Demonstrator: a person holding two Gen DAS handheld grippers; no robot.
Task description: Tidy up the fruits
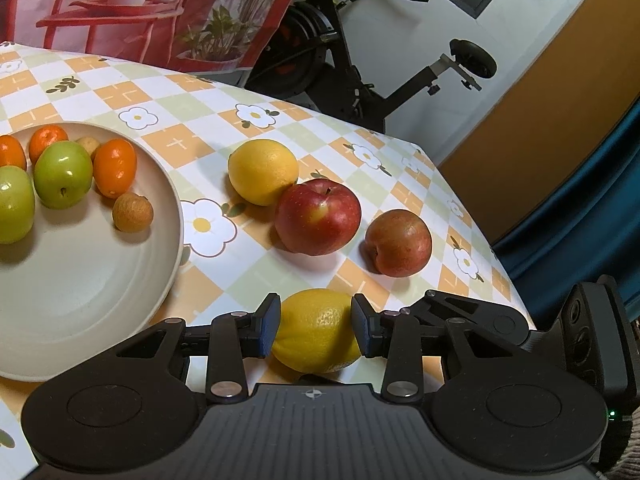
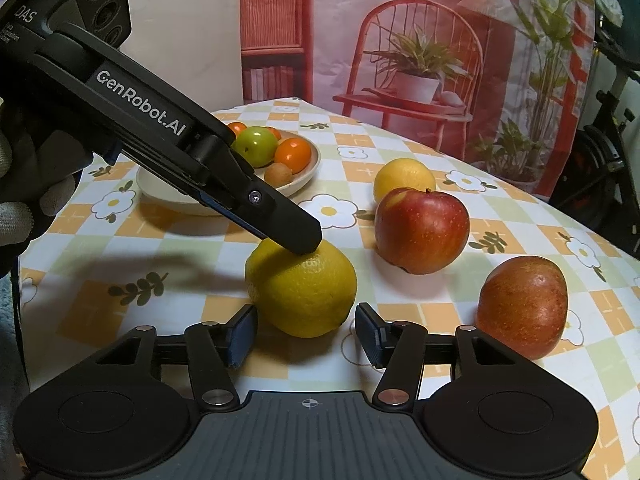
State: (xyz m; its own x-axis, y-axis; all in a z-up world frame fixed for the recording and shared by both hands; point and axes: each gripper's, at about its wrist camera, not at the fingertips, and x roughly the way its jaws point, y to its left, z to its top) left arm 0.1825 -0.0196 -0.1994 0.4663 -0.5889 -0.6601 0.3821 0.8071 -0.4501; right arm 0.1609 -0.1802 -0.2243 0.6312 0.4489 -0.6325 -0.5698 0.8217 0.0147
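Note:
My left gripper (image 1: 316, 328) is shut on a yellow lemon (image 1: 318, 330) that rests low over the table; the same lemon (image 2: 302, 290) shows in the right wrist view with the left gripper's finger (image 2: 292, 228) on top of it. My right gripper (image 2: 306, 334) is open just in front of that lemon, not touching it. A second lemon (image 1: 262, 171), a red apple (image 1: 318, 216) and a duller red apple (image 1: 398, 243) lie on the cloth. A beige plate (image 1: 120, 280) at left holds green apples (image 1: 63, 174), small oranges (image 1: 115, 167) and a brown longan (image 1: 132, 213).
The table (image 1: 208, 288) has a checked floral cloth; its right edge drops off near the dull apple. An exercise bike (image 1: 360, 72) and a printed backdrop (image 1: 140, 8) stand behind the table. A blue curtain (image 1: 580, 220) hangs at right.

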